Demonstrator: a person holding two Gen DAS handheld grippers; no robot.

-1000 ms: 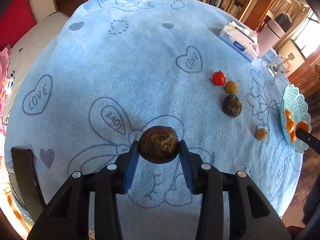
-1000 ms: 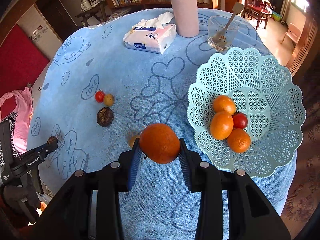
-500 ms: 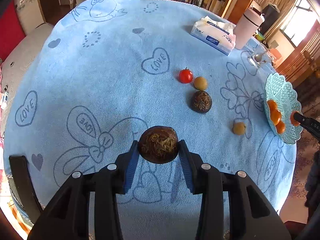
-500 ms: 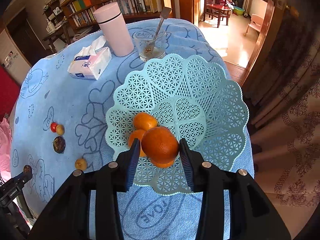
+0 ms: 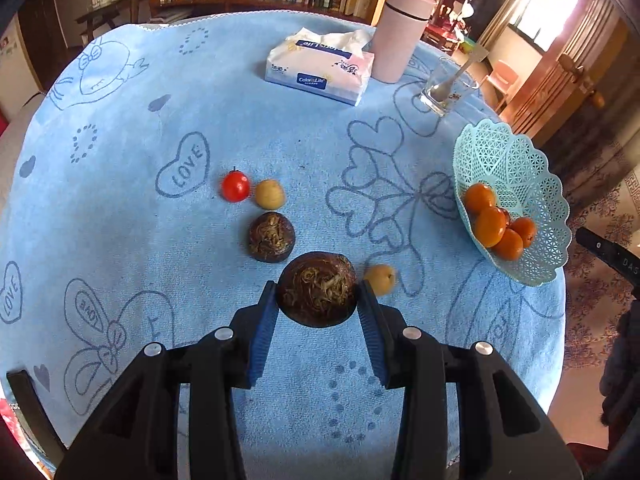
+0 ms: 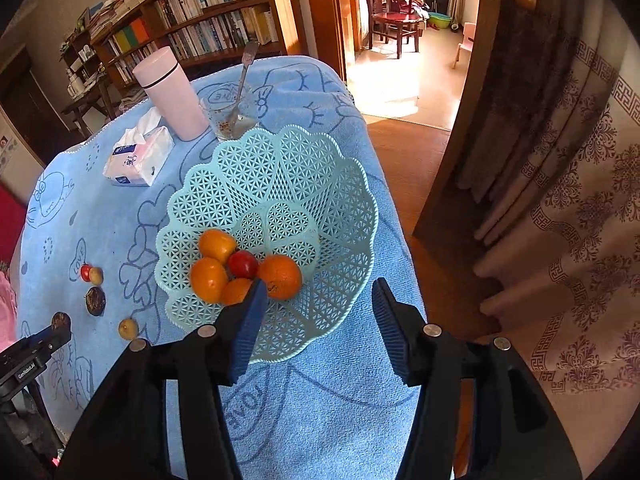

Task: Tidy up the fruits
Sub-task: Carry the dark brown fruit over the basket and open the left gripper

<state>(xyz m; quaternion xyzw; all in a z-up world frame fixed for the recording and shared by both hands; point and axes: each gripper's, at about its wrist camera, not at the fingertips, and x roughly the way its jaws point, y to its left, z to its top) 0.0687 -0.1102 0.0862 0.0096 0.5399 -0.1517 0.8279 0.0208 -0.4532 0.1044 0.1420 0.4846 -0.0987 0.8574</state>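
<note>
My left gripper [image 5: 318, 294] is shut on a dark brown, fibrous round fruit [image 5: 318, 290], held above the blue cloth. On the cloth lie a second brown fruit [image 5: 272, 237], a red tomato [image 5: 235, 186] and two small yellow fruits [image 5: 270, 194] [image 5: 380, 279]. The pale green lattice basket [image 6: 320, 184] holds several oranges and a red fruit [image 6: 244, 263]. My right gripper [image 6: 318, 292] hangs over the basket's near side, its jaws opening with nothing between them. The orange [image 6: 281, 276] it carried lies in the basket, just beyond its left fingertip.
At the far side of the round table stand a tissue pack [image 5: 320, 70], a pink tumbler [image 5: 400, 36] and a glass with a spoon [image 5: 446, 88]. The basket sits near the table's right edge, with wooden floor and a curtain [image 6: 580, 200] beyond. Bookshelves line the back wall.
My right gripper carried the orange over the basket and let it go; its jaws have spread. My left gripper moved right across the cloth toward the loose fruits, still holding the brown fruit.
</note>
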